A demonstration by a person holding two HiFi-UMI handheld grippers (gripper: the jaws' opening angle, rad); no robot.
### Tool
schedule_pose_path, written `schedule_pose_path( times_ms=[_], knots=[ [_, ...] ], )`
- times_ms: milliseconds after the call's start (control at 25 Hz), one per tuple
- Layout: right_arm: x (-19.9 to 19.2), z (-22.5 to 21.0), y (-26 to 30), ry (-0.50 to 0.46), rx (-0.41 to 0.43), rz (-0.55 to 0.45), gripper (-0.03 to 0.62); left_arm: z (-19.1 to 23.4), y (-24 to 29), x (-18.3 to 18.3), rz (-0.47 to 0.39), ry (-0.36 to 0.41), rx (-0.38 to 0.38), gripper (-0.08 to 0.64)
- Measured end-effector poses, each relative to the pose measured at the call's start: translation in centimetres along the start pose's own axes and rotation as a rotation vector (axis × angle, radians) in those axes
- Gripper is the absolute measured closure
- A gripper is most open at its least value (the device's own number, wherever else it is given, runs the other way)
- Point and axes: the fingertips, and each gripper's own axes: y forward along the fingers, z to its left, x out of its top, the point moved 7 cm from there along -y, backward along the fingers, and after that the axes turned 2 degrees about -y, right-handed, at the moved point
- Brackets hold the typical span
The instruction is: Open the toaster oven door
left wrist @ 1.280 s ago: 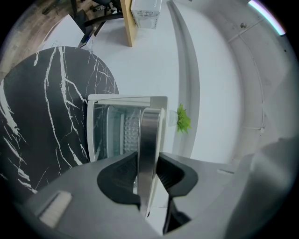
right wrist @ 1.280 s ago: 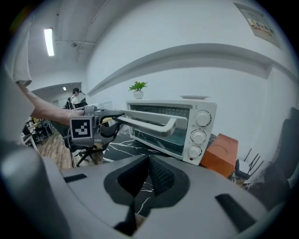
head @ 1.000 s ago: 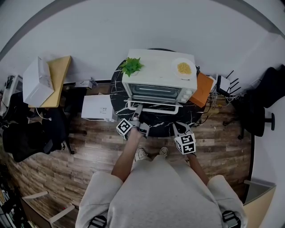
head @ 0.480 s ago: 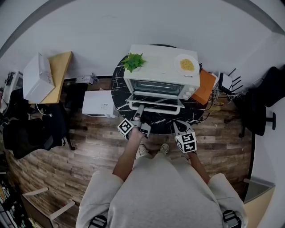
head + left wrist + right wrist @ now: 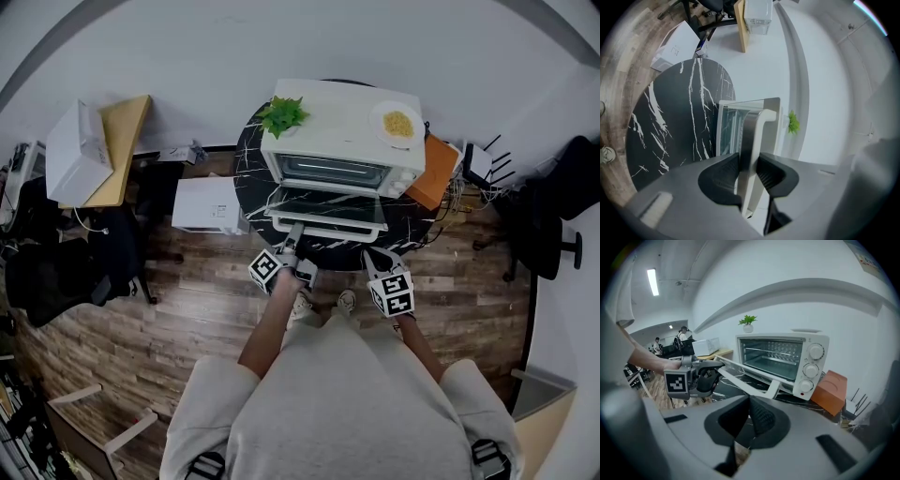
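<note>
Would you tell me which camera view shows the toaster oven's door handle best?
The left gripper view: the door handle fills the centre, clamped by the left gripper. The right gripper view shows it small and sidelong; the head view shows only a thin pale bar from above.

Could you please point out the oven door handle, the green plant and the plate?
door handle (image 5: 750, 133): left gripper view, middle of the bar.
green plant (image 5: 283, 114): head view, its leaves.
plate (image 5: 378, 120): head view, bare left rim.
</note>
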Motion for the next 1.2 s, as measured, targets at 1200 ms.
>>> schedule_pose_path(
  times_ms=[1200],
  knots=[
    [-2.4, 1.1, 1.6, 0.029, 0.061, 0.09, 0.578, 5.6, -3.2, -0.2, -0.046, -0.075, 0.123, 0.465]
  ],
)
